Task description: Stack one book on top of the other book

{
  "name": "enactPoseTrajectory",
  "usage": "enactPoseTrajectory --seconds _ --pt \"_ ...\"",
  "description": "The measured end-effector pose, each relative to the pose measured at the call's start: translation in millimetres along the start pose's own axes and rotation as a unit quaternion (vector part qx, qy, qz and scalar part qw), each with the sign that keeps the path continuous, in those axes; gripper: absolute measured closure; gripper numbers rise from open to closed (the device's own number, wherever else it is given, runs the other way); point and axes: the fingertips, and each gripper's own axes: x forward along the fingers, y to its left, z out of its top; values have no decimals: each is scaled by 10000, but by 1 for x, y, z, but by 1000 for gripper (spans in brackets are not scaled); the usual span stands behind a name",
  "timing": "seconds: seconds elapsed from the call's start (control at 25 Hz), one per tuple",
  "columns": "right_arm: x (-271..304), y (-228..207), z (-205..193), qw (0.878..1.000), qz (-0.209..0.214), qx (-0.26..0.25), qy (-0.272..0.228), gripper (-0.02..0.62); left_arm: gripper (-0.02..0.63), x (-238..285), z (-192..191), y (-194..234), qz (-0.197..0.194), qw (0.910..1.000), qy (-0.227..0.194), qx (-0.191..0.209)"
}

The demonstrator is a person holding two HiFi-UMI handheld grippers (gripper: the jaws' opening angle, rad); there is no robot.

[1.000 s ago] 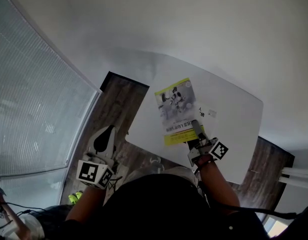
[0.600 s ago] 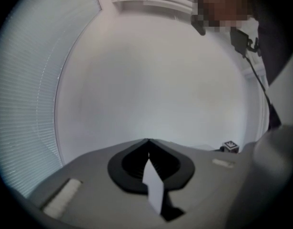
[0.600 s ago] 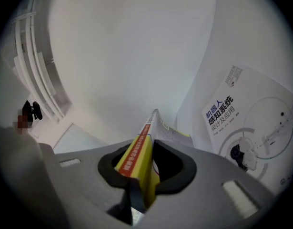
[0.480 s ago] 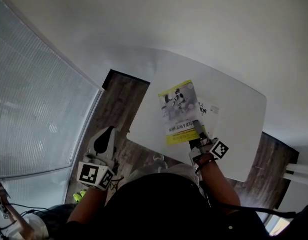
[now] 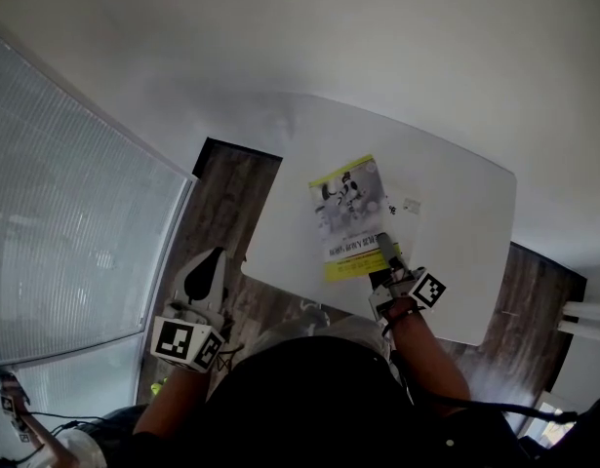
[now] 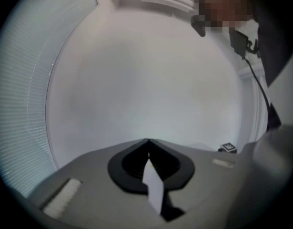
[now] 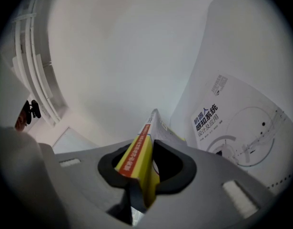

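1. Got the right gripper [image 7: 148, 149] clenched on the yellow book's [image 7: 139, 161] near edge, just above the white book [image 7: 241, 128], covering most of it.
2. Got the left gripper [image 6: 147, 163] closed on nothing, well off to the white book's left.
3. Could land crooked if let go while tilted, or shove the white book sideways if dragged.

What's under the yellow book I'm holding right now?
The white book with blue print, on the white table. The yellow book, clamped in the right gripper, covers most of it from above; whether they touch cannot be seen.
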Motion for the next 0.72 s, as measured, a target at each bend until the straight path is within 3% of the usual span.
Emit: enactPoseTrajectory --seconds 0.24,0.52,0.72 --pt "3 6 -2 9998 -168 4 -126 512 599 2 7 12 -142 9999 -5 -68" --pt "6 65 2 9992 -295 -238 -144 512 600 -15 49 25 -316 9989 -163 -296" --pt "13 61 2 9987 -416 -248 -156 512 600 -3 50 29 -433 9983 -154 -345"
